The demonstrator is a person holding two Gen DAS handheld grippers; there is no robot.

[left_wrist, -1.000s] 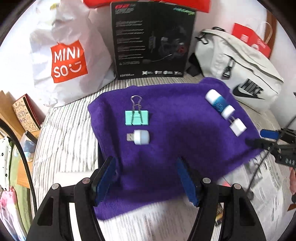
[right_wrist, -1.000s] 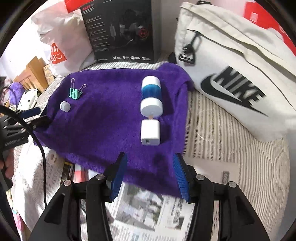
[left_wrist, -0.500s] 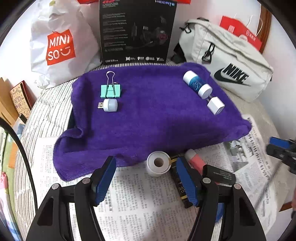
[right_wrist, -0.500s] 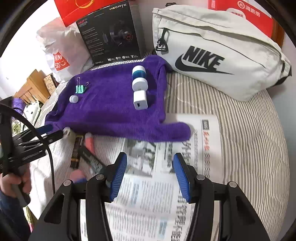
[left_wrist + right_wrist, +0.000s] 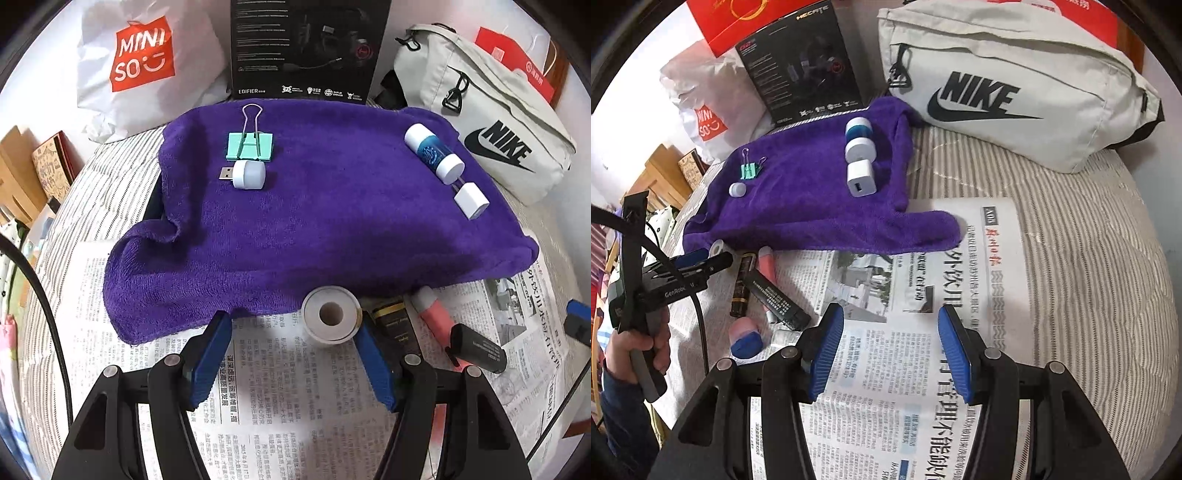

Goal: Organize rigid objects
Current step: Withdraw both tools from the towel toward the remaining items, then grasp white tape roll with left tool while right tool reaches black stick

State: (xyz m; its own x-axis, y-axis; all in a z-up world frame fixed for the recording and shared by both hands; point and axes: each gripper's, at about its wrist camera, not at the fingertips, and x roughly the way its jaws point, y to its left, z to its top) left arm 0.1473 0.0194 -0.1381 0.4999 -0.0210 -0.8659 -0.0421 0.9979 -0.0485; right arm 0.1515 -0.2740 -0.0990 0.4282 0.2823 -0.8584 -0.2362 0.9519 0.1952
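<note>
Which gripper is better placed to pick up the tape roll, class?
Left. The left gripper is open with the tape roll just ahead between its fingers; the right gripper is open over bare newspaper, well away from it.

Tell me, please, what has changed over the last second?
Both grippers drew back from the purple towel to over the newspaper; the left gripper now faces the tape roll. Both stay open and empty. The items on the towel did not move.

Both hand-held grippers pulled back off the purple towel (image 5: pixel 332 229) over newspaper (image 5: pixel 923 295).
</note>
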